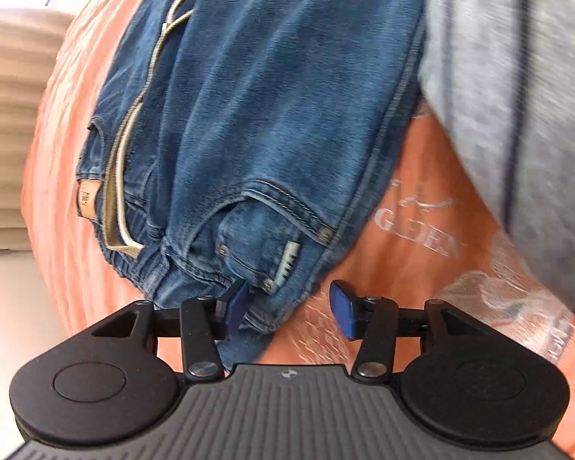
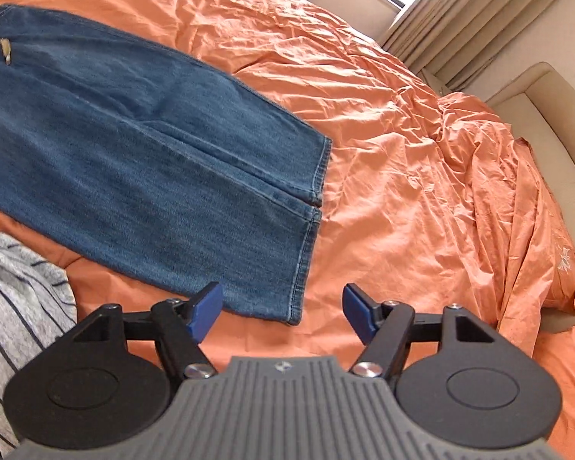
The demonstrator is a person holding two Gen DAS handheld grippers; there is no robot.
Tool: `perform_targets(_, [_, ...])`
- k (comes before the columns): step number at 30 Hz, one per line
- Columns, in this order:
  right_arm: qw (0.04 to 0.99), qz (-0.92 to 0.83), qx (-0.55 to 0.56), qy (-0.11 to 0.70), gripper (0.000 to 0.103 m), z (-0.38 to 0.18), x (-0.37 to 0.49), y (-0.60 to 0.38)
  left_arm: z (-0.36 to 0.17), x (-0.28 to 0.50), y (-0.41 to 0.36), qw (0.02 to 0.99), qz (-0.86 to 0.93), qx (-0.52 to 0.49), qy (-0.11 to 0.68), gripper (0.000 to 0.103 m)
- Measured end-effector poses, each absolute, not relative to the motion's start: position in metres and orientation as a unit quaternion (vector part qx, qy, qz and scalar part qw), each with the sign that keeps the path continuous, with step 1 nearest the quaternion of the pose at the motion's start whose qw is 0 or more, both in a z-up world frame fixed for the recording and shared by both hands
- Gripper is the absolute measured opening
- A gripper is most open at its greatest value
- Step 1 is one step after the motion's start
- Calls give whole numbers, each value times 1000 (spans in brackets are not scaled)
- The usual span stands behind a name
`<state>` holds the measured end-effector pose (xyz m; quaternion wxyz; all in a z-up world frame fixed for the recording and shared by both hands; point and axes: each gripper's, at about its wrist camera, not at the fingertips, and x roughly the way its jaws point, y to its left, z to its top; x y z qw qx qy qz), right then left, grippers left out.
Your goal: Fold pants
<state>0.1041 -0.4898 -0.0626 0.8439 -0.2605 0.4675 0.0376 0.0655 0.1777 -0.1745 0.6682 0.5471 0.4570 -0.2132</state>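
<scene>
Denim pants waist cropped | left gripper agape | right gripper agape

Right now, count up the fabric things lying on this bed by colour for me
Blue: 1, the jeans
Grey striped: 1, the garment beside them
Orange: 1, the bedsheet underneath
Total: 3

Each claw, left and right, has blue pads on black link arms fixed by silver screws. Beside the screws sit round black discs flanking a ribbed grey body with a small cross mark.
</scene>
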Motion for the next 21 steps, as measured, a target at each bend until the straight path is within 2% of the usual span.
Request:
perform_targets(2, [830, 67, -292, 471, 62, -74, 105, -482, -177, 72, 177, 673, -203, 543, 460, 58])
perform_targets(3, [823, 81, -308, 471, 60, -80, 105, -477, -178, 75, 176, 676, -196, 535, 468, 54])
perform_targets(4, [814, 91, -323, 474, 60, -86, 106, -473, -178, 79, 174, 682, -188, 523, 475, 47])
perform_targets(5, [807, 97, -334, 477, 60, -92, 107, -470, -175, 81, 171, 692, -181, 511, 476, 29])
perform_targets(9, [774, 126, -379, 491, 53, -119, 116, -461, -160, 94, 168, 732, -147, 476, 464, 16])
perform_targets(14, [736, 135, -428, 506, 52, -162, 131, -467, -133, 106, 172, 786, -101, 397, 463, 13])
perform_targets(16, [726, 137, -447, 504, 43, -179, 134, -470, -123, 108, 171, 802, -84, 374, 458, 13])
perform_targets(21, [720, 147, -477, 482, 31, -209, 136, -474, -110, 113, 170, 827, -37, 327, 456, 13])
